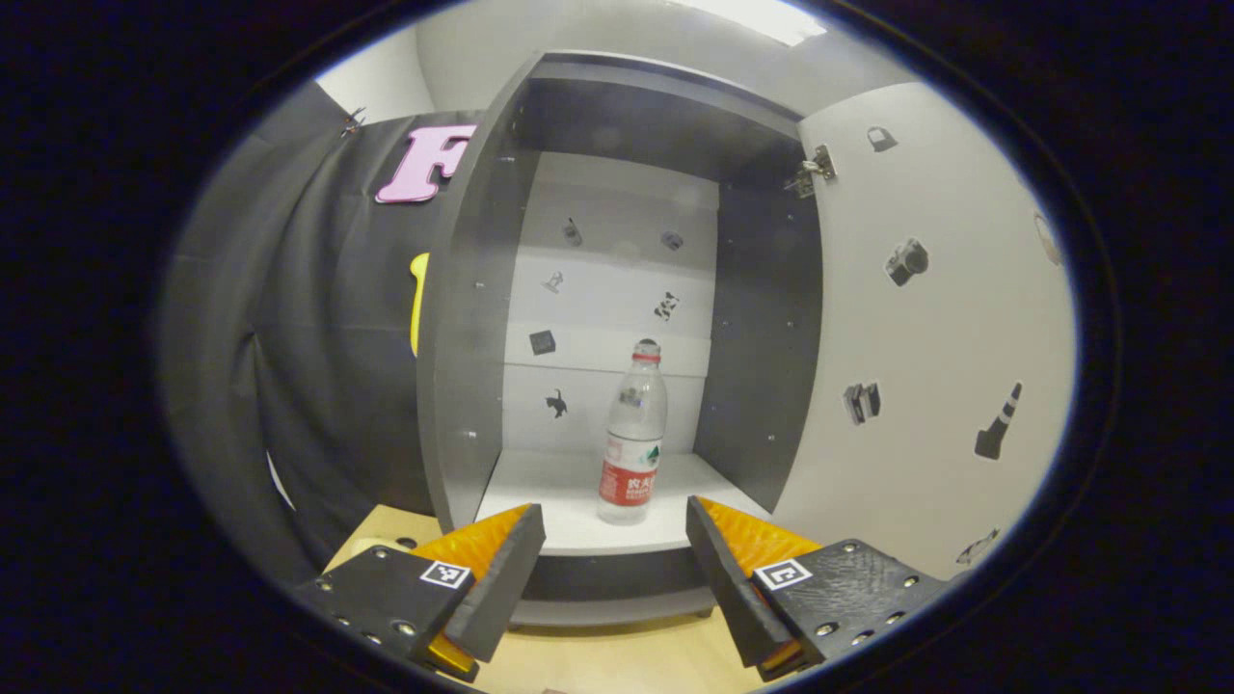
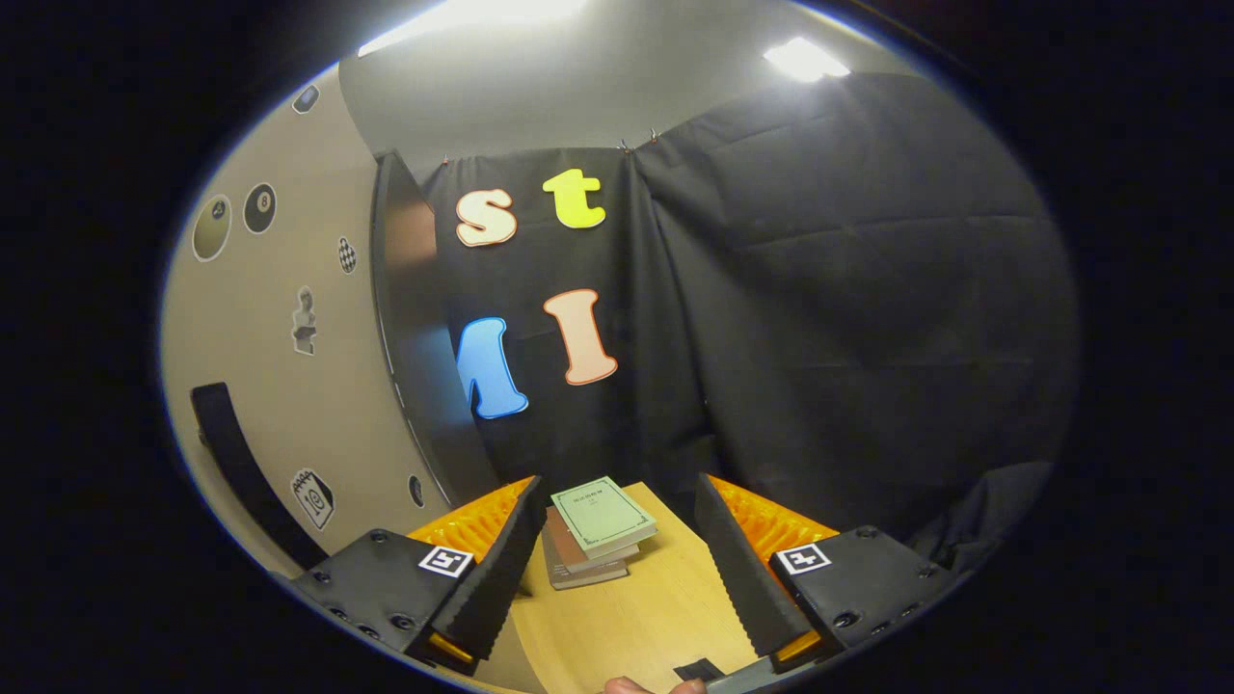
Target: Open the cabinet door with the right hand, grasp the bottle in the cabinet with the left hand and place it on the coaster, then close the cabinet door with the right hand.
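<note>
Spread wide, my left gripper (image 1: 615,559) is hovering short of the bottle (image 1: 633,439) — it is standing upright on the cabinet (image 1: 472,318) floor, the cabinet door (image 1: 925,328) swung open beside it. My right gripper (image 2: 615,559) is likewise gaping over the wooden table (image 2: 627,627), books (image 2: 598,530) stacked just beyond its fingers.

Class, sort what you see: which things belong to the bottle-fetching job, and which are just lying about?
Belongs to the job:
clear plastic bottle with red label
grey cabinet
open white cabinet door
left tool

Lying about:
stack of books
light wooden table
</note>
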